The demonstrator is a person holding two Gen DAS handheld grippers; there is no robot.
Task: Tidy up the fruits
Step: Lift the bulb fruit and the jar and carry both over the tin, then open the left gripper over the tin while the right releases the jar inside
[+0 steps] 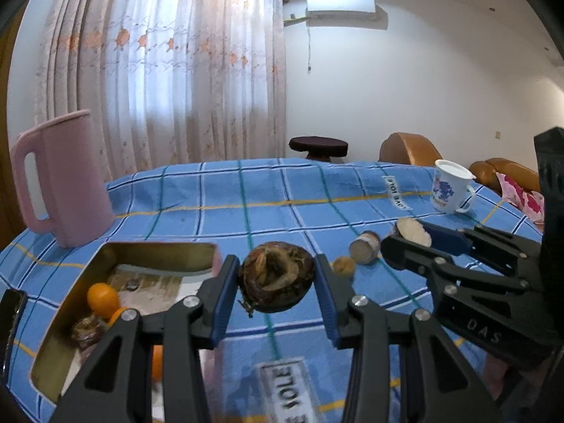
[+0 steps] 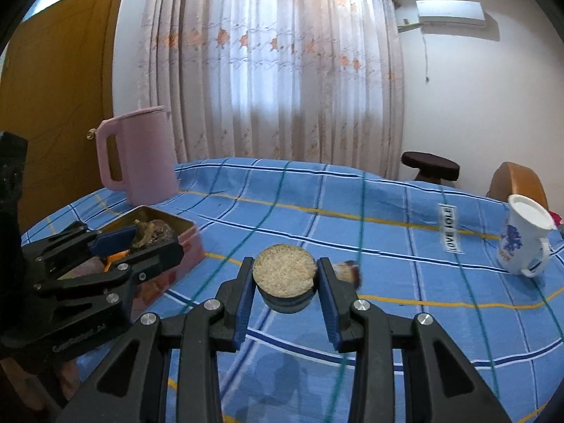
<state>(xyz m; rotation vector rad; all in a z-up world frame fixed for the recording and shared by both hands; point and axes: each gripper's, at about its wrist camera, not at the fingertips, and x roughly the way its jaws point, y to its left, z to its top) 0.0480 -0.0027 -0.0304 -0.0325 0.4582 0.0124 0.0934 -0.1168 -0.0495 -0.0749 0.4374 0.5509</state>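
left gripper [image 1: 278,278] clamps a dark mangosteen [image 1: 276,276] just right of the tin box [image 1: 105,257]; right gripper [image 2: 285,276] grips a grain-filled cup [image 2: 284,278] above the tabletop [image 2: 387,246]. best carried level, released low inside the box.

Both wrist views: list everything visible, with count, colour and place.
mangosteen: one, dark brown, held in left gripper
rice dish: one, dark, rice-filled, held in right gripper
tin box: one, gold inside, table left
oranges: two or more, inside box
jug: one, pink, behind box
mug: one, white with blue print, table right
small jar: one, lying on tablecloth
tablecloth: one, blue check
left hand-held gripper: black, blue pads
right hand-held gripper: same
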